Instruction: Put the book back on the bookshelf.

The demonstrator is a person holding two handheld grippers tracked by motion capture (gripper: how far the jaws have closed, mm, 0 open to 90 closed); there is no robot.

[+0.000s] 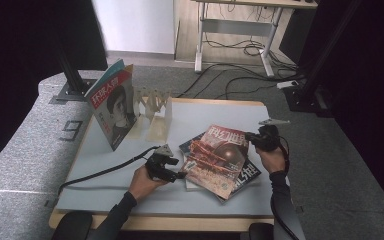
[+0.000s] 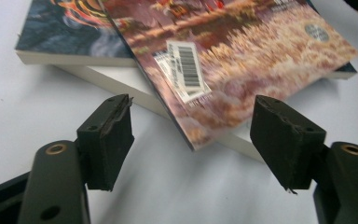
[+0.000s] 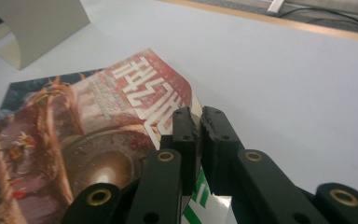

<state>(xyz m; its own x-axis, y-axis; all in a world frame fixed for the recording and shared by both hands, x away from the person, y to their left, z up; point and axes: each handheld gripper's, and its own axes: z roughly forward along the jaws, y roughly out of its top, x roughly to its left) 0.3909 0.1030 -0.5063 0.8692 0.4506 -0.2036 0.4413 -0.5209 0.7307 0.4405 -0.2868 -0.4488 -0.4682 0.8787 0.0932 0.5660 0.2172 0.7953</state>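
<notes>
Magazines are stacked on the white tabletop [image 1: 130, 165], right of the wooden rack [image 1: 155, 107]. The top magazine [image 1: 219, 157], red-covered, is clamped at its far right edge by the right gripper [image 1: 252, 136], jaws pressed together on the cover. The left gripper [image 1: 180, 175] is held at the stack's near left corner, jaws apart with nothing pinched, the corner lying between them. Bare tabletop is left open between stack and rack. Grey carpet and cables are seen beyond the table.
</notes>
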